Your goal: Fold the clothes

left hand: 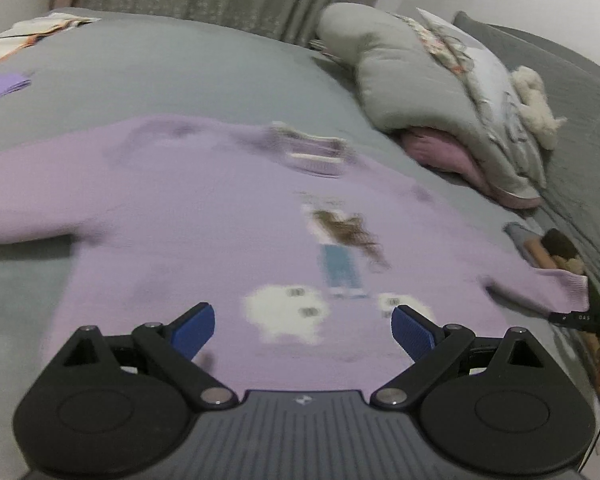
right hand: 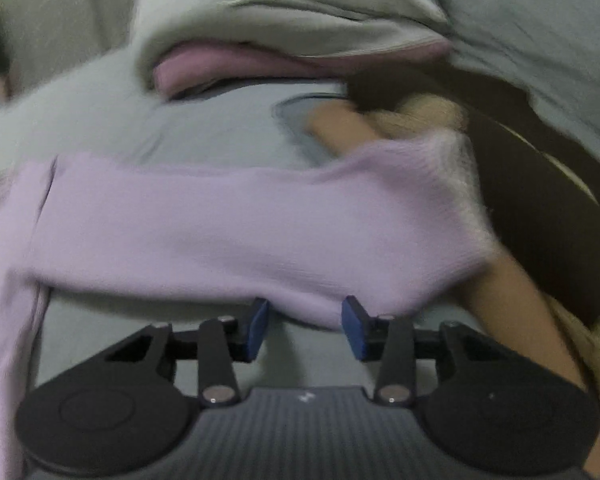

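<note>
Two fisheye views, each looking forward and downward from a handheld gripper over a grey bed [left hand: 180,76]. The left wrist view sits higher and takes in the whole lilac sweater [left hand: 180,220], facing the pillows [left hand: 412,80] at the bed's far right corner. The right wrist view hangs close over the sweater's sleeve [right hand: 240,220]. Both share that sleeve and the pillows.

Lilac sweater sleeve [right hand: 240,224] across grey bed [right hand: 204,128], right gripper [right hand: 305,330] fingers parted, blurred
</note>
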### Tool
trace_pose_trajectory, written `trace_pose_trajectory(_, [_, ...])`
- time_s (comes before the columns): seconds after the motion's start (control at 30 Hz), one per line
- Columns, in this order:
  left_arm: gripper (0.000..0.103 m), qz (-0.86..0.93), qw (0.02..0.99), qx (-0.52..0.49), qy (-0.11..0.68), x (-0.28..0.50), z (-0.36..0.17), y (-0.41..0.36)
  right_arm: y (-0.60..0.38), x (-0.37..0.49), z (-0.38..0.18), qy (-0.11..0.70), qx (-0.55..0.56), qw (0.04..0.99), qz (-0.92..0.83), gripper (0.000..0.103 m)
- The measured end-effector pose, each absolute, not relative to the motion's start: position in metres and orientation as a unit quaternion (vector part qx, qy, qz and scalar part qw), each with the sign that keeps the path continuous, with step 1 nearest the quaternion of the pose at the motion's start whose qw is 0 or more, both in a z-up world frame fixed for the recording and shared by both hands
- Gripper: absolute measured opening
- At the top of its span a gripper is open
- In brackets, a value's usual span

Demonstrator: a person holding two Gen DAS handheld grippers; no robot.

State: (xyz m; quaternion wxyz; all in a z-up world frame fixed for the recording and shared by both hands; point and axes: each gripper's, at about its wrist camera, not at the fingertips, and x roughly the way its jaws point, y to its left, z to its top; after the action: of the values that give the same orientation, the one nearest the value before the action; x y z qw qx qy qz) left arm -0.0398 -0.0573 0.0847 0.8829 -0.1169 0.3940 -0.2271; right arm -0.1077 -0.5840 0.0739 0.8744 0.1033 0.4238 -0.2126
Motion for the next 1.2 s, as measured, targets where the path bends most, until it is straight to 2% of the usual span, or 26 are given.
trace_pose_trajectory(0.03, [0.095,-0.237,0.881,-0.112,0.394,-0.041,0.086,-0.067,-0.595,-0.116,0.075,0.426,0.091,0.862,-0.259,0.040])
trace_pose_trajectory(0.07, [0.095,-0.252,0.878,-0.103,0.393,-0.041,0.088,-0.085,-0.602,-0.122,0.075,0.425,0.084,0.859,-0.275,0.029])
trace_pose_trajectory(0.2, [0.095,-0.310,0.864,-0.075,0.389,-0.034,0.098,-0.168,-0.626,-0.148,0.081,0.382,0.167,0.874,-0.247,0.035])
trace_pose_trajectory(0.37, [0.095,-0.356,0.842,-0.066,0.399,-0.016,0.097,-0.267,-0.646,-0.162,0.094,0.296,0.255,0.886,-0.250,0.035])
trace_pose_trajectory(0.43, [0.095,-0.364,0.835,-0.058,0.409,-0.008,0.091,-0.301,-0.647,-0.162,0.105,0.265,0.248,0.896,-0.256,0.036])
trace_pose_trajectory(0.5, [0.095,-0.357,0.833,-0.046,0.421,0.000,0.083,-0.326,-0.644,-0.157,0.116,0.248,0.220,0.908,-0.256,0.039])
trace_pose_trajectory(0.57, [0.099,-0.344,0.833,-0.038,0.432,0.007,0.075,-0.344,-0.636,-0.150,0.130,0.220,0.177,0.927,-0.246,0.053])
trace_pose_trajectory(0.6, [0.100,-0.328,0.834,-0.023,0.444,0.013,0.065,-0.358,-0.633,-0.147,0.133,0.210,0.158,0.934,-0.240,0.056])
trace_pose_trajectory(0.7, [0.101,-0.313,0.841,0.011,0.440,0.014,0.054,-0.376,-0.629,-0.131,0.131,0.215,0.120,0.945,-0.214,0.057])
trace_pose_trajectory(0.73, [0.101,-0.312,0.843,0.021,0.437,0.012,0.054,-0.378,-0.632,-0.120,0.122,0.243,0.124,0.939,-0.211,0.053])
trace_pose_trajectory(0.77, [0.101,-0.312,0.845,0.031,0.434,0.010,0.054,-0.379,-0.635,-0.113,0.114,0.265,0.127,0.933,-0.209,0.041])
trace_pose_trajectory(0.83, [0.101,-0.311,0.847,0.049,0.428,0.005,0.054,-0.382,-0.634,-0.103,0.101,0.301,0.108,0.923,-0.214,0.028])
trace_pose_trajectory(1.07, [0.101,-0.320,0.846,0.037,0.425,0.006,0.058,-0.374,-0.646,-0.107,0.094,0.286,0.129,0.921,-0.231,0.010])
trace_pose_trajectory(1.2, [0.101,-0.329,0.848,0.006,0.415,0.010,0.064,-0.372,-0.656,-0.121,0.107,0.229,0.172,0.927,-0.241,0.009])
